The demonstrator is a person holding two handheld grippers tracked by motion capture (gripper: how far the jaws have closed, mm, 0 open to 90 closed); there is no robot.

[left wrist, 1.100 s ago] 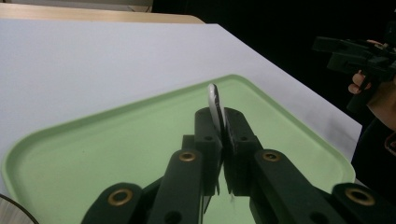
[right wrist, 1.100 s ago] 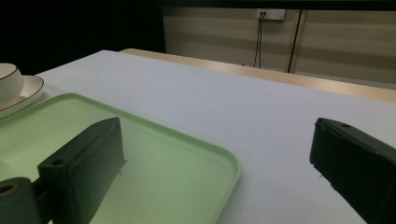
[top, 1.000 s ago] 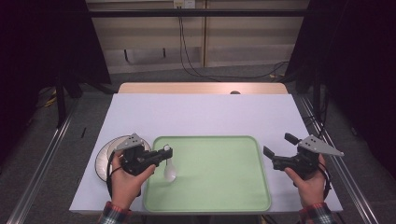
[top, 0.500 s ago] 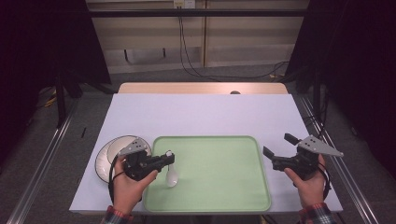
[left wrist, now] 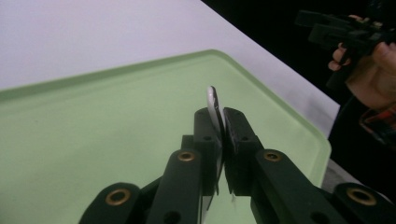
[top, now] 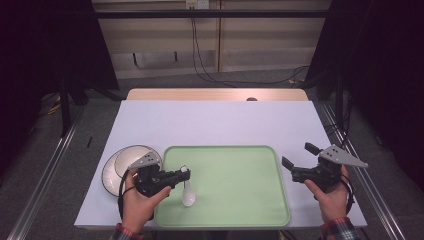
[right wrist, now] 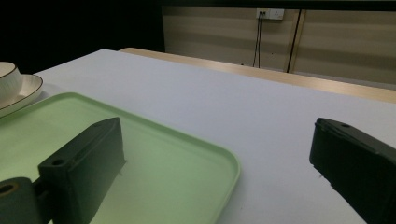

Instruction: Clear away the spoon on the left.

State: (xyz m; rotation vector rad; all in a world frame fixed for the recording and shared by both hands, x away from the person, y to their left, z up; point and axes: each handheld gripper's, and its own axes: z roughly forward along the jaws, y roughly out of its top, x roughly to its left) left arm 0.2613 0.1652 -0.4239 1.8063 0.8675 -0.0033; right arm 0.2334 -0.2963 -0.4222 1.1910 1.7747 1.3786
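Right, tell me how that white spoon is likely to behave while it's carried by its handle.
The white spoon looks glazed and hard, so it should stay stiff but could chip if dropped on the green tray. The left tool pinches only its thin handle edge-on, so it may slip or swing, bowl hanging low. It probably weighs little.

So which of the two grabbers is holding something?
The left gripper: its jaws are shut on the white spoon over the green tray. The right gripper stands open with nothing between its jaws.
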